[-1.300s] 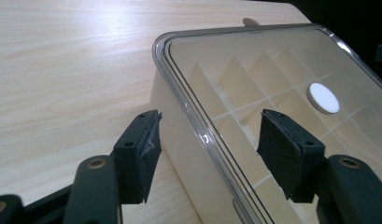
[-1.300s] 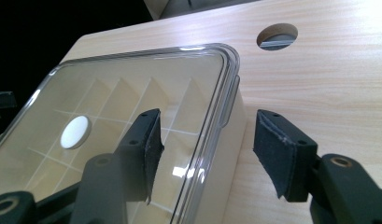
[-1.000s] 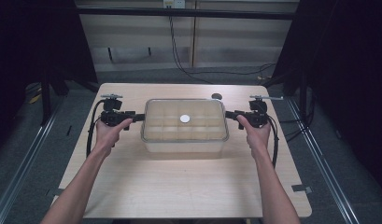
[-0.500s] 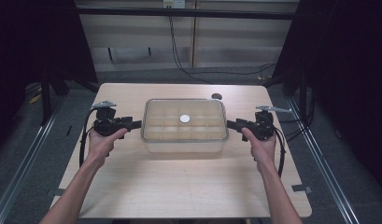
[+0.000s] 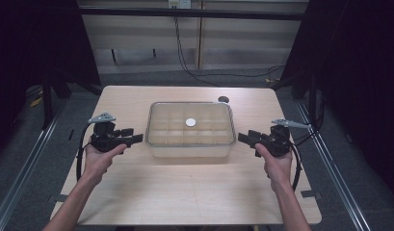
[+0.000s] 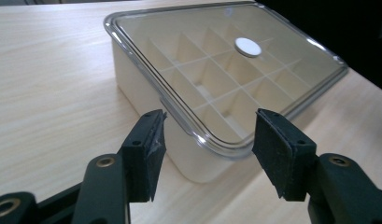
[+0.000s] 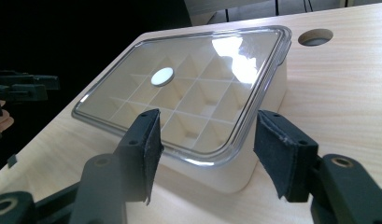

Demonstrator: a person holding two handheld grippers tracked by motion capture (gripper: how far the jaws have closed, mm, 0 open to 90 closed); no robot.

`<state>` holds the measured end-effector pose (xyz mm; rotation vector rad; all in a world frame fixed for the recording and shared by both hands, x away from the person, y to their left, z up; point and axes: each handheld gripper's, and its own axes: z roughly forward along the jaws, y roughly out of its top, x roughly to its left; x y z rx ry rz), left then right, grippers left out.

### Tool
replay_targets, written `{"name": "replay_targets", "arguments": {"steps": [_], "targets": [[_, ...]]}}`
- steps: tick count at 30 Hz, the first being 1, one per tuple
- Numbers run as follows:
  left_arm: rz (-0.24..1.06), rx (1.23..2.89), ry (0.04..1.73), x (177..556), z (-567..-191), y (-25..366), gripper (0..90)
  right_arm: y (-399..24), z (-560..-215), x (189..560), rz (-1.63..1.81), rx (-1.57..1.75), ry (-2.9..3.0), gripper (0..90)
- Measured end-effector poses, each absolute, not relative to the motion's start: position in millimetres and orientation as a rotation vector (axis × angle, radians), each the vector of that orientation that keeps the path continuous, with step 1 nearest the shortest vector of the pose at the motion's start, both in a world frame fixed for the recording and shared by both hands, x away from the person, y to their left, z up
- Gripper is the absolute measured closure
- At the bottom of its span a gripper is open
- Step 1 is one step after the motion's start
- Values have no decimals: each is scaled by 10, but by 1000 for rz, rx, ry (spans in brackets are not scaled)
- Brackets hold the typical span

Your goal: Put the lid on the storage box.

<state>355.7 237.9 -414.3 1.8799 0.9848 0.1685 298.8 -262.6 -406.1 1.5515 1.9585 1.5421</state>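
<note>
A cream box with a clear lid point(image 5: 190, 132) and a grid of compartments sits mid-table, with a white round disc point(image 5: 190, 122) on the lid. My left gripper point(image 5: 137, 138) is held just off the box's left end, open, jaws pointing at it with a small gap. My right gripper point(image 5: 243, 138) is off the right end, and its jaws have just been opening with nothing between them. In the left gripper view the box corner point(image 6: 198, 163) lies beyond the open gripper point(image 6: 209, 121). The right gripper view shows the lid point(image 7: 198, 93) and disc point(image 7: 161, 76) past the open gripper point(image 7: 205, 119).
The wooden table point(image 5: 185, 192) has a round cable hole point(image 5: 223, 99) behind the box's right far corner. Cables trail from both grippers over the table's sides. Dark curtains and floor rails flank the table. The left gripper point(image 7: 20, 86) shows far off in the right gripper view.
Both grippers have drawn back from the box's two ends, outward and toward the person. The box has stayed in place on the table.
</note>
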Motion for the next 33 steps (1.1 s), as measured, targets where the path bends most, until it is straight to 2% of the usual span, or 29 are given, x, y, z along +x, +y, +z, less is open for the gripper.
{"name": "replay_targets", "arguments": {"steps": [11, 33], "targets": [[167, 1916, 959, 3258, -4253, 2483, 377, -2622, -4114, 2650, 1540, 1546, 1974, 412], [183, 1980, 1009, 2676, -4532, 2649, 354, -2614, -4410, 2062, 1423, 1545, 1986, 382]]}}
